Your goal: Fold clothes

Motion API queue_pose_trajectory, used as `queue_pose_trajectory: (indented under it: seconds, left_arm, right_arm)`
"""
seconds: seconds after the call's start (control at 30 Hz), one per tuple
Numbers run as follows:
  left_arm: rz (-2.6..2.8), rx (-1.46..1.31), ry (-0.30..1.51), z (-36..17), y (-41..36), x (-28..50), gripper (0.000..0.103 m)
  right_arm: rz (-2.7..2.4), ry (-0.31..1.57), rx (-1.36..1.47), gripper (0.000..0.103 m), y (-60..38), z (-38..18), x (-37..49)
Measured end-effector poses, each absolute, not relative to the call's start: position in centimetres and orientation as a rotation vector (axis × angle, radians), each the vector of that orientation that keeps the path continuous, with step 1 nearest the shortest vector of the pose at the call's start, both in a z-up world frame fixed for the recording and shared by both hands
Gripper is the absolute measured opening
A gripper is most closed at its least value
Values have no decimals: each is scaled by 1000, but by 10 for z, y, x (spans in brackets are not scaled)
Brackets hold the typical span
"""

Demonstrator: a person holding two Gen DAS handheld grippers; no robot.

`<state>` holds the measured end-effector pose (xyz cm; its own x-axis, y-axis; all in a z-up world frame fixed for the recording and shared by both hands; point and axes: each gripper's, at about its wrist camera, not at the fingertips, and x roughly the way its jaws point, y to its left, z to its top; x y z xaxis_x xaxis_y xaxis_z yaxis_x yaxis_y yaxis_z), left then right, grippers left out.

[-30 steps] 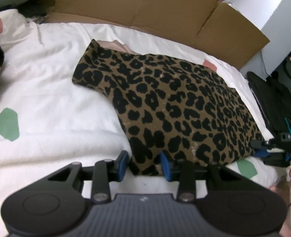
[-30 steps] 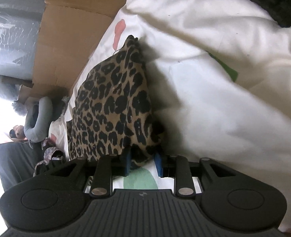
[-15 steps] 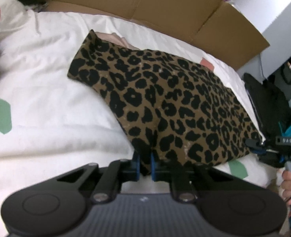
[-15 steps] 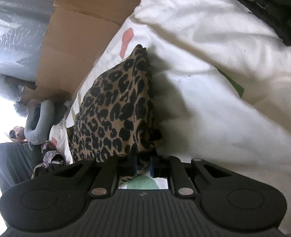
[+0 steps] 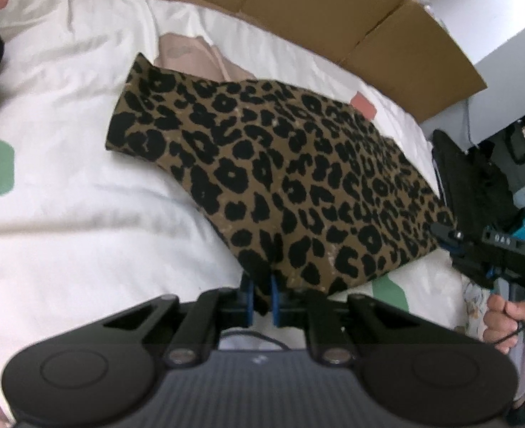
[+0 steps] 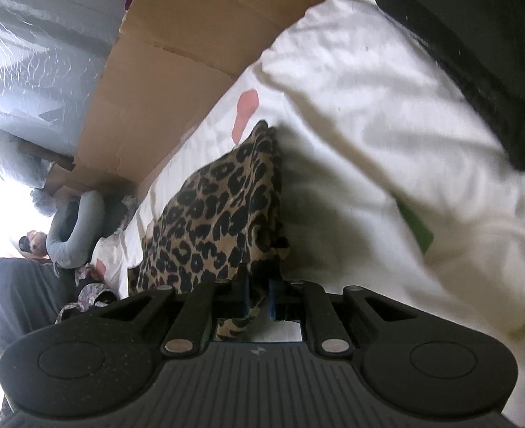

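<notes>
Both corners pinched, so I'd lift them together and level, then carry the near edge toward the far one so the fold lands square and nothing drags. Left gripper (image 5: 261,297) is clamped tight on the near hem of the leopard-print garment (image 5: 280,185); right gripper (image 6: 258,297) is likewise closed on its corner. The garment lies spread across the white bedsheet (image 5: 66,196), with cardboard (image 5: 316,3) propped up behind.

Brown-black leopard-print garment (image 5: 280,192), white sheet (image 5: 66,214)
</notes>
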<state>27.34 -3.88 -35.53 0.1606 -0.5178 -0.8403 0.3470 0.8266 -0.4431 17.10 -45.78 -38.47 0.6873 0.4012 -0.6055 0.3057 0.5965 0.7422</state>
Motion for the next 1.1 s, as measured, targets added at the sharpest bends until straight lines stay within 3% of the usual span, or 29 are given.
queue_pose_trajectory:
  seconds: [1.1]
  left_arm:
    - [-560,-251,1514,-366,-126,220,8]
  right_arm:
    - [21,785,778,8,-513,-345,239]
